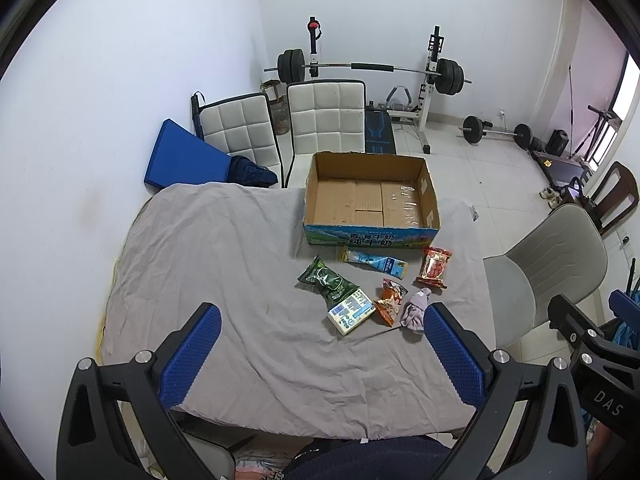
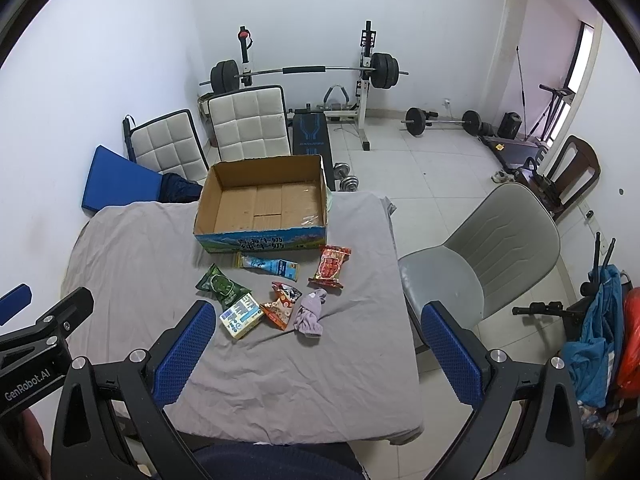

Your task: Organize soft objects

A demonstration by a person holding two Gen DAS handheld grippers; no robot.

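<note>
An open empty cardboard box (image 1: 370, 200) (image 2: 264, 204) stands at the far side of the grey-clothed table (image 1: 240, 280) (image 2: 160, 248). In front of it lie a green snack bag (image 1: 326, 280) (image 2: 220, 284), a white-blue pack (image 1: 351, 314) (image 2: 241, 316), a long blue packet (image 1: 374, 263) (image 2: 268, 265), an orange bag (image 1: 390, 301) (image 2: 282, 305), a red bag (image 1: 435, 267) (image 2: 331, 266) and a crumpled lilac cloth (image 1: 416, 308) (image 2: 310, 312). My left gripper (image 1: 322, 354) and right gripper (image 2: 316, 350) are open, empty, held above the near part of the table.
Two white padded chairs (image 1: 324, 116) and a blue pad (image 1: 184, 160) stand behind the table. A grey chair (image 2: 492, 248) is at its right. A barbell bench (image 2: 308, 72) and weights (image 2: 440, 120) are on the floor beyond. Blue and orange clothes (image 2: 600, 344) hang at far right.
</note>
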